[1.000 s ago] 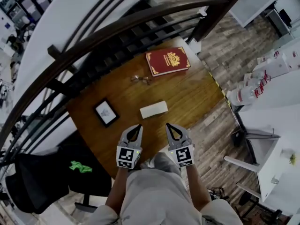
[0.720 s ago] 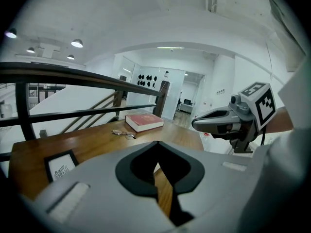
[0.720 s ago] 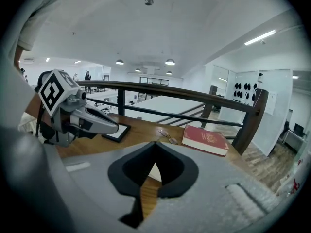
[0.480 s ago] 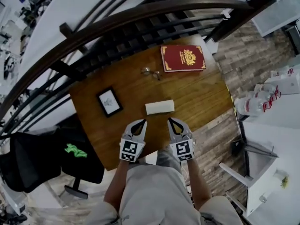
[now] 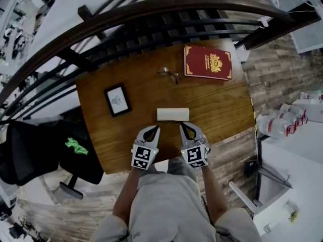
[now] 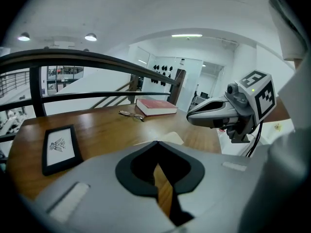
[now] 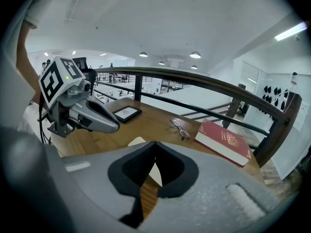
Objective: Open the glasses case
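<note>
A white, closed glasses case [image 5: 173, 114] lies on the wooden table [image 5: 222, 110], just beyond both grippers. My left gripper [image 5: 151, 130] hangs at the near side of the case's left end, jaws shut with nothing in them. My right gripper [image 5: 183, 128] hangs at the near side of its right end, also shut and holding nothing. Neither touches the case. In the left gripper view the case [image 6: 171, 137] peeks over the shut gripper [image 6: 157, 143], with the right gripper [image 6: 192, 116] alongside. The right gripper view shows the case [image 7: 137, 141] beyond the gripper [image 7: 154, 143].
Folded spectacles [image 5: 170, 74] and a red book [image 5: 208, 63] lie at the table's far side, a black picture frame [image 5: 116, 100] at the left. A dark railing [image 5: 151, 14] curves behind the table. A black chair [image 5: 75, 150] stands at the left.
Both grippers have come down toward the table and closer to the white case. The head view has swung, so the table now sits more squarely ahead.
</note>
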`<act>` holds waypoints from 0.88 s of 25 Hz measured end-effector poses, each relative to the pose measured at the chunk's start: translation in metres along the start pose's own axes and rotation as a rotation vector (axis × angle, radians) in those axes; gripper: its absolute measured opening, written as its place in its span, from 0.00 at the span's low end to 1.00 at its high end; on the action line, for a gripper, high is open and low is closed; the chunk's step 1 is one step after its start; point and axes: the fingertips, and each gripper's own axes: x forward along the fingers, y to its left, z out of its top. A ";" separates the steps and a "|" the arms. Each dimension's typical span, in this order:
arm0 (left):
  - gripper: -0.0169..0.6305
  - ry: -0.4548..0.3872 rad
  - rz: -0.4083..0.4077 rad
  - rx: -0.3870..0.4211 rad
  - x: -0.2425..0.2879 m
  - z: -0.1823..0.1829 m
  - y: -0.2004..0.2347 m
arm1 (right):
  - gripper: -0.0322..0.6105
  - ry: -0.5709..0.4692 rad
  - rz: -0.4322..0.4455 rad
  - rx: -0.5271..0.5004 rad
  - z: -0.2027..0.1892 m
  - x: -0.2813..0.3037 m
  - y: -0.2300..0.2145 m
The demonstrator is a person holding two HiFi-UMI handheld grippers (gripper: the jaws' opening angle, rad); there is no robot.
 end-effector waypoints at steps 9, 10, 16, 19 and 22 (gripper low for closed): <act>0.06 0.049 0.055 -0.033 0.028 -0.019 0.007 | 0.08 0.032 0.078 -0.121 -0.016 0.021 -0.010; 0.06 0.054 0.060 -0.037 0.030 -0.021 0.007 | 0.08 0.034 0.086 -0.137 -0.017 0.023 -0.010; 0.06 0.071 0.093 -0.072 0.039 -0.032 0.007 | 0.15 0.056 0.137 -0.252 -0.025 0.034 -0.007; 0.06 0.079 0.111 -0.087 0.043 -0.036 0.008 | 0.21 0.070 0.173 -0.302 -0.030 0.040 -0.004; 0.06 0.084 0.127 -0.104 0.047 -0.038 0.007 | 0.27 0.082 0.209 -0.338 -0.034 0.044 -0.002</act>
